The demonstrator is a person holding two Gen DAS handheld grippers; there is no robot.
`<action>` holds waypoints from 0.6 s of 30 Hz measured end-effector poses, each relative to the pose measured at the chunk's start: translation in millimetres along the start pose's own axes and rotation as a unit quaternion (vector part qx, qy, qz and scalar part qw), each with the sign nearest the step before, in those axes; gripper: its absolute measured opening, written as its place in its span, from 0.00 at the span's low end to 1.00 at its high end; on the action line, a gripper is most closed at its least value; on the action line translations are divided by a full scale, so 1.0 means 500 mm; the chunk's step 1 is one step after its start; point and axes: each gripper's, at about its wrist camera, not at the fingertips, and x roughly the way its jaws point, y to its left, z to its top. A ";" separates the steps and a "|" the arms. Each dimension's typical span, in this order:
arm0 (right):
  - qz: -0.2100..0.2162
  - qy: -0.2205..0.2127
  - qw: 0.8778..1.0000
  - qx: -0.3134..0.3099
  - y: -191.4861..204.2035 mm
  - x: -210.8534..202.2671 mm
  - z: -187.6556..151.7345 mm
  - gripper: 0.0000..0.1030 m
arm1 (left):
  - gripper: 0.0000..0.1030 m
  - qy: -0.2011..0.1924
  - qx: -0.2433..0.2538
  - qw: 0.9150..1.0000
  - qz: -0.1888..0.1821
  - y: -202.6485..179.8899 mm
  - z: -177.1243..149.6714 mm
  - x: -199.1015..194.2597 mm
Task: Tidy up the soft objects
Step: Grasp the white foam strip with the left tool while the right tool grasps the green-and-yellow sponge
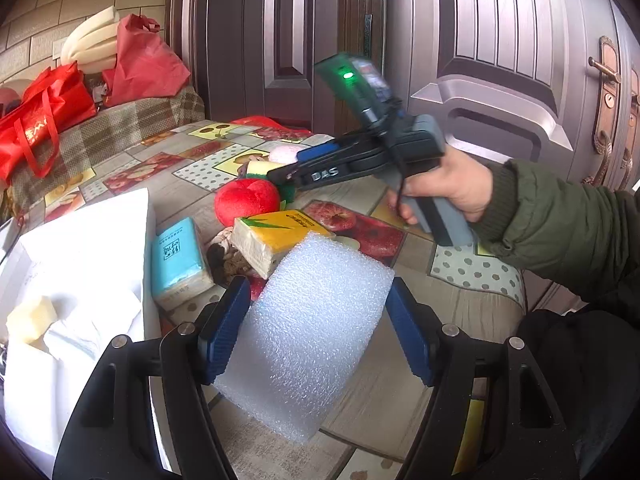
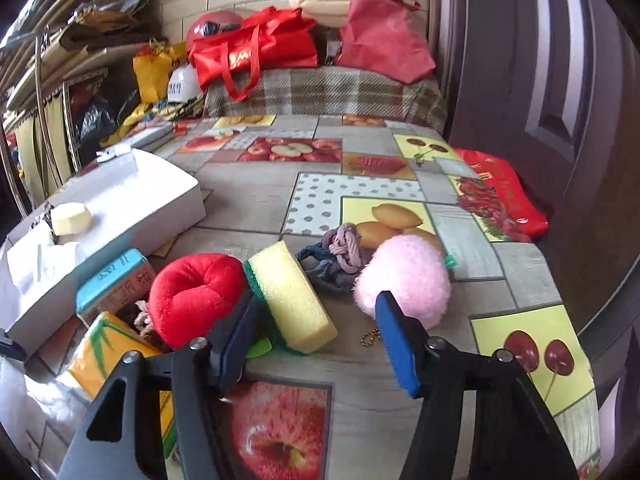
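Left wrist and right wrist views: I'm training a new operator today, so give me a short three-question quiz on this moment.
1. True or false: the left gripper holds the white foam sheet.
2. What lies between the right gripper's open fingers? A) yellow sponge B) pink puff C) red plush apple
3. Fill in: a pale sponge block lies in the white ____.

Key: 1 true; 2 A; 3 box.
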 end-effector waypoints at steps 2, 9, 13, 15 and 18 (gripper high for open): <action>0.009 0.008 1.000 -0.004 0.006 0.011 0.006 0.56 | 0.68 0.000 -0.002 1.000 0.000 0.000 0.000 0.000; 0.025 0.034 0.999 0.009 0.002 0.045 0.016 0.54 | 0.68 -0.006 -0.010 1.000 0.003 0.005 0.000 -0.003; 0.024 0.035 0.999 0.001 0.010 0.047 0.019 0.54 | 0.68 -0.003 -0.010 1.000 0.004 0.003 -0.001 -0.003; 0.025 0.040 0.999 -0.002 0.012 0.055 0.023 0.41 | 0.68 -0.005 -0.010 1.000 0.005 0.004 -0.001 -0.004; 0.029 0.053 0.998 -0.009 0.017 0.065 0.021 0.28 | 0.68 -0.012 -0.018 1.000 0.014 0.007 -0.002 -0.008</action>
